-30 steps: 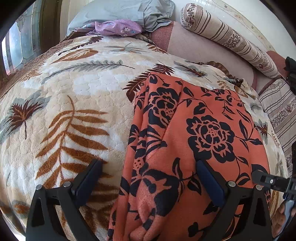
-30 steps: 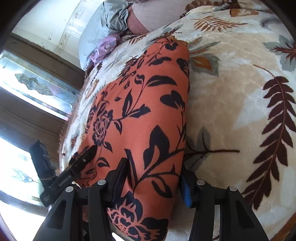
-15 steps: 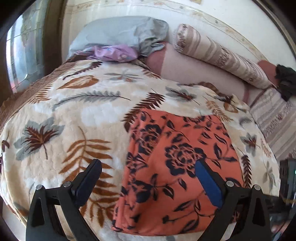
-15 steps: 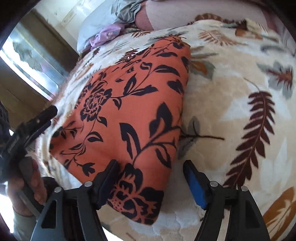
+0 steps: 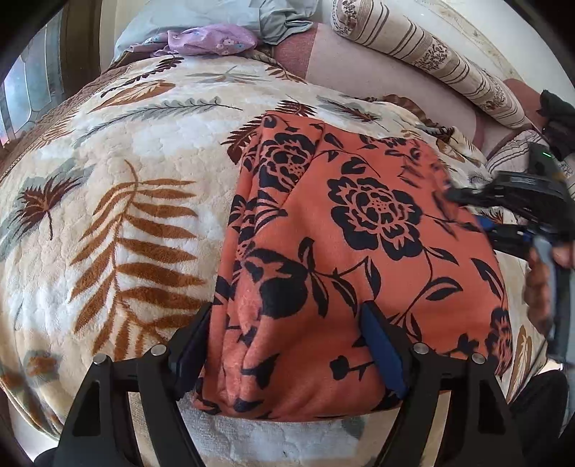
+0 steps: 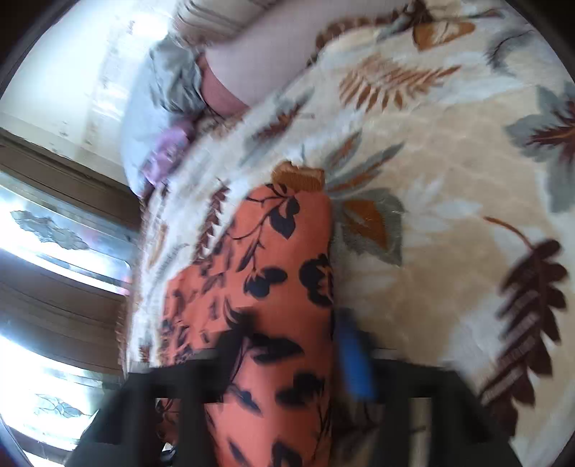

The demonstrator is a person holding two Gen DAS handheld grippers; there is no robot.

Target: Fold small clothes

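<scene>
An orange garment with a black flower print (image 5: 359, 230) lies folded flat on a cream leaf-patterned blanket (image 5: 118, 201). My left gripper (image 5: 287, 345) is open, its jaws on either side of the garment's near left corner. My right gripper (image 6: 284, 363) is open, its jaws on either side of the garment's right edge (image 6: 273, 287); this view is blurred by motion. The right gripper also shows in the left wrist view (image 5: 517, 201), at the garment's right edge, held by a hand.
A grey pillow (image 5: 222, 18) and a purple cloth (image 5: 205, 39) lie at the head of the bed. A striped bolster (image 5: 431, 54) lies at the back right. A window (image 6: 54, 251) is to the left of the bed.
The left gripper moved back down to the garment's near left corner, and its jaws are closer together. The right gripper moved forward along the garment's right edge and is still moving.
</scene>
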